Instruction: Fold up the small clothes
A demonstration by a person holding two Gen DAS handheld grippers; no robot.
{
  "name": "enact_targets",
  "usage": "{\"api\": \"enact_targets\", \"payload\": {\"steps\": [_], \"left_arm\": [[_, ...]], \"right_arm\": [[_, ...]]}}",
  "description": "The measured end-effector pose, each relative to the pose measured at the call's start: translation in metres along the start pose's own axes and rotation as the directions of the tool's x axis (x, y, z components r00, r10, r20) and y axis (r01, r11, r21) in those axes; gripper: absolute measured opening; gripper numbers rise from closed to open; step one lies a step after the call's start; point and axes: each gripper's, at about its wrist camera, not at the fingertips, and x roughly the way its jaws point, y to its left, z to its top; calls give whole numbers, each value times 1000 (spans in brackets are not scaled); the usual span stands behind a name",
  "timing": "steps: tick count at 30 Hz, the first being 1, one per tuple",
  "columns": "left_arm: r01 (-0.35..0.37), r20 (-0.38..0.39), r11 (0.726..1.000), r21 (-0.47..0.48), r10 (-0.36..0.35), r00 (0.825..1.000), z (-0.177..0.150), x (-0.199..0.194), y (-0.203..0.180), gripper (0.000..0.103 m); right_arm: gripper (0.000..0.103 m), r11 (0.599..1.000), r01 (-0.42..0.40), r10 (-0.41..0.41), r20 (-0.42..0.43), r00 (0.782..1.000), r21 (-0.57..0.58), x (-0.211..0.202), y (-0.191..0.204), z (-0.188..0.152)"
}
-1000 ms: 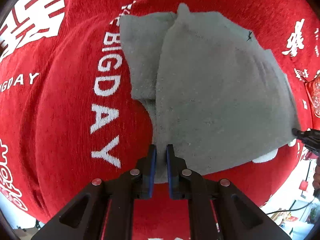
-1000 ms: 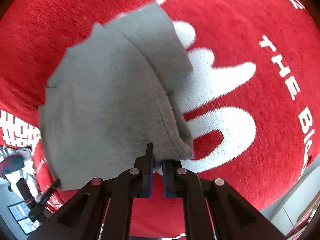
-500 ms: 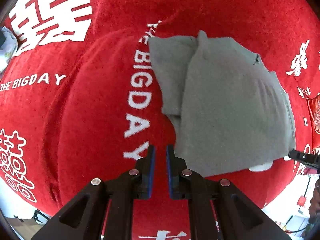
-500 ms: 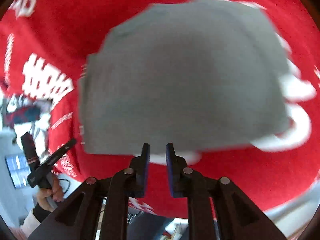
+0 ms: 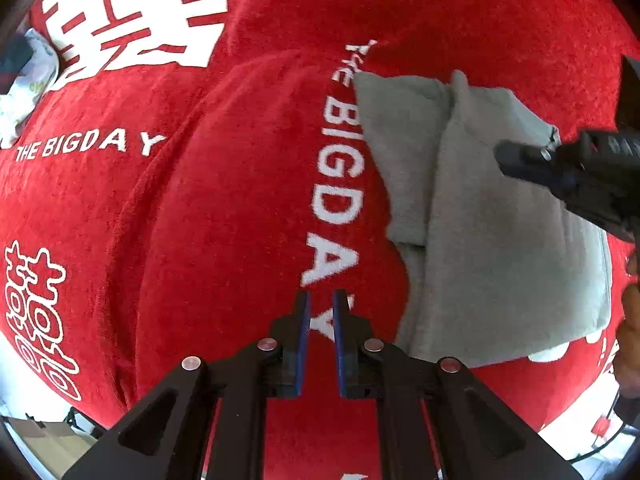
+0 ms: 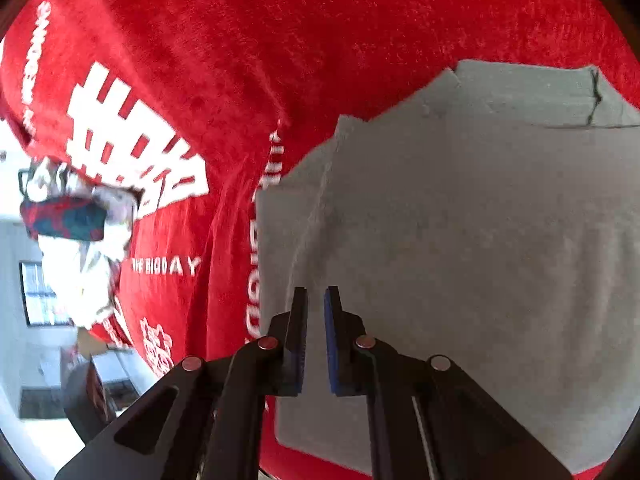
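Clearly "THE BIGDAY" on red cloth (image 5: 224,208), folded grey garment (image 6: 460,240), both claws slightly parted, empty.

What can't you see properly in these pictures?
- Left wrist view: the right hand-held gripper covers part of the grey garment; its fingertips blur together.
- Right wrist view: the garment's right side is cut off by the edge.
- Right wrist view: the patterned pile beyond the red cloth is too blurred to name.
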Motion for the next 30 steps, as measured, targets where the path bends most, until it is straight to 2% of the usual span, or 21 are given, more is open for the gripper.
{"api": "enact_targets", "payload": {"steps": [5, 7, 12, 17, 18, 19, 20, 22, 28, 29, 30], "left_arm": [[14, 8, 999, -32, -14, 1000, 1, 0, 10, 12], [14, 10, 999, -29, -13, 1000, 2, 1, 11, 12], [28, 5, 999, -46, -27, 1000, 4, 3, 12, 12], [39, 9, 998, -50, -39, 999, 7, 3, 9, 13], [39, 14, 998, -50, -39, 999, 8, 3, 8, 28], [38, 18, 998, -50, -37, 999, 9, 2, 7, 53], [26, 29, 998, -56, -24, 999, 10, 1, 6, 103], [3, 70, 999, -47, 1, 998, 11, -5, 1, 102], [-37, 63, 998, -53, 41, 997, 17, -4, -11, 102], [-51, 52, 997, -65, 55, 997, 19, -3, -11, 102], [-68, 37, 994, -83, 72, 997, 21, -1, -12, 102]], "right_arm": [[10, 994, 3, -9, 57, 998, 113, 15, -10, 19], [10, 996, 15, -18, 44, 999, 84, 26, -6, 25], [9, 993, 75, -78, -38, 996, -90, 49, 21, 24], [10, 990, 70, -78, -70, 994, -119, 38, 21, 7], [10, 991, 68, -76, -70, 995, -116, 34, 19, 3], [10, 991, 66, -75, -70, 995, -115, 30, 16, -2], [10, 991, 66, -74, -73, 995, -113, 27, 12, -7], [10, 993, 63, -71, -78, 994, -103, 19, 5, -18], [11, 999, 52, -53, -77, 996, -17, -7, -23, -51], [13, 999, 48, -48, -75, 996, -5, -11, -26, -56], [24, 999, 44, -43, -73, 996, 9, -16, -30, -62]]}}
